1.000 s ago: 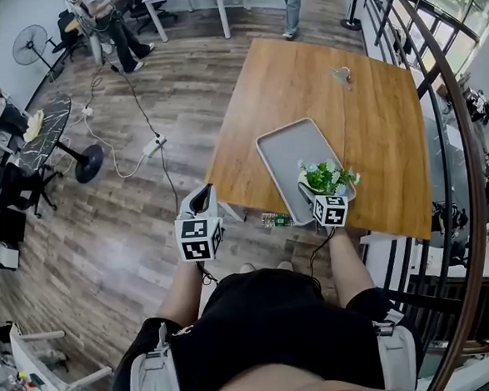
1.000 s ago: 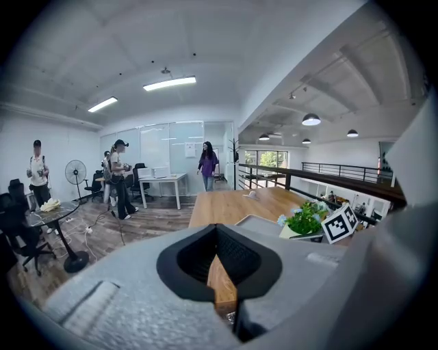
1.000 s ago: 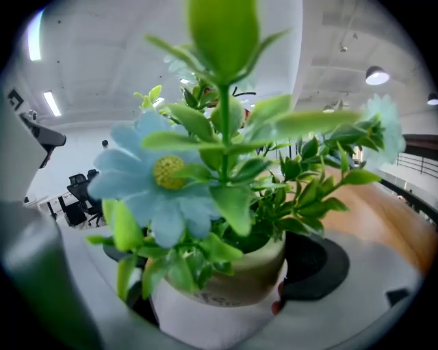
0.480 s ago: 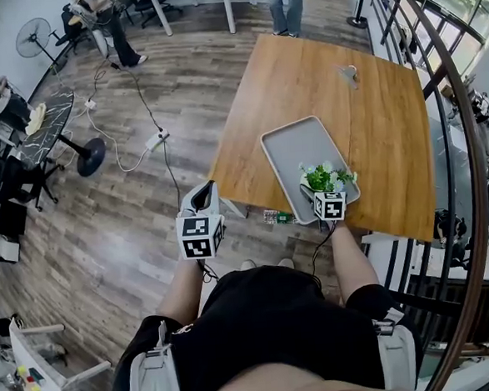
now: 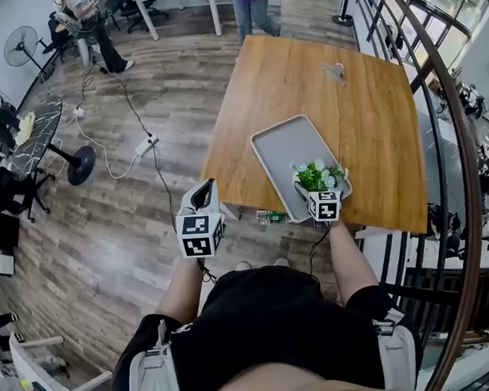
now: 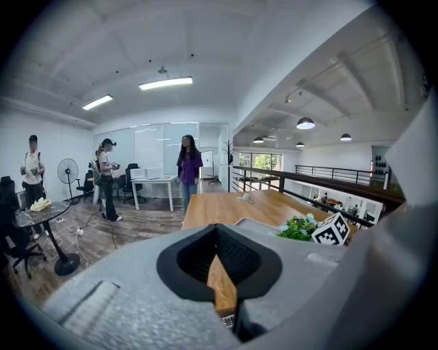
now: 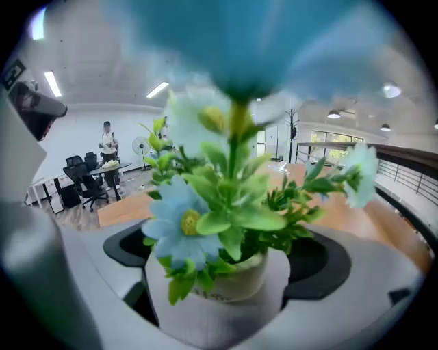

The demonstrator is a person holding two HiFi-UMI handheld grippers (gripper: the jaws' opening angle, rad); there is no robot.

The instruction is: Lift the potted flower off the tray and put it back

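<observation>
The potted flower (image 5: 317, 175), blue and white blooms over green leaves in a pale pot (image 7: 229, 281), is over the near right corner of the grey tray (image 5: 285, 150). My right gripper (image 5: 314, 187) is shut on the pot, with a jaw on either side of it. I cannot tell whether the pot touches the tray. My left gripper (image 5: 200, 199) is held off the table's near left corner, shut and with nothing in it. In the left gripper view, the flower (image 6: 298, 227) and the tray (image 6: 259, 225) show over the wooden table (image 6: 226, 205).
The wooden table (image 5: 364, 115) carries a small pale object (image 5: 334, 71) at its far end and a small green board (image 5: 271, 217) at its near edge. A railing (image 5: 453, 134) runs along the right. A person in purple (image 5: 250, 2) stands beyond the table. A cable and power strip (image 5: 145, 144) lie on the floor to the left.
The right gripper keeps its hold on the pot over the tray's near right corner. The person in purple has walked left along the table's far end. The left gripper has hardly moved.
</observation>
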